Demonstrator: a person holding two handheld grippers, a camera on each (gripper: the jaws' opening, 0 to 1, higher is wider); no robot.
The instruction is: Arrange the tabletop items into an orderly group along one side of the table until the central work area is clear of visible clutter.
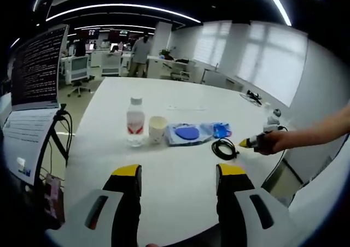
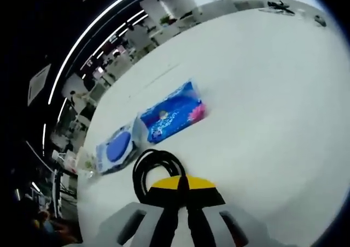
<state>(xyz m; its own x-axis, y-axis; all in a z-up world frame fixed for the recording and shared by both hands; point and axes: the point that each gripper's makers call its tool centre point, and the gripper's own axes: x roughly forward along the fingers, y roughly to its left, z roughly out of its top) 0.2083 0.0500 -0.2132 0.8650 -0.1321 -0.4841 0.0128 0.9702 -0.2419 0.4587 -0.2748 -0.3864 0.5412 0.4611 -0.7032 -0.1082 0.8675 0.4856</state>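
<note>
On the white desk (image 1: 180, 165), right gripper (image 2: 182, 182) fingers are pressed together at the coiled black cable (image 2: 156, 168), nearest it; left gripper (image 1: 179, 173) fingers are spread, well apart from the row.

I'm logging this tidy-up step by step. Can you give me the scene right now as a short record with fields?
surface: white table
row of items: water bottle, paper cup, clear pouch with blue disc, blue tissue pack, coiled black cable
left gripper: open, hanging over bare table
right gripper: jaws together at the cable coil's edge
background: laptop, office desks
</note>
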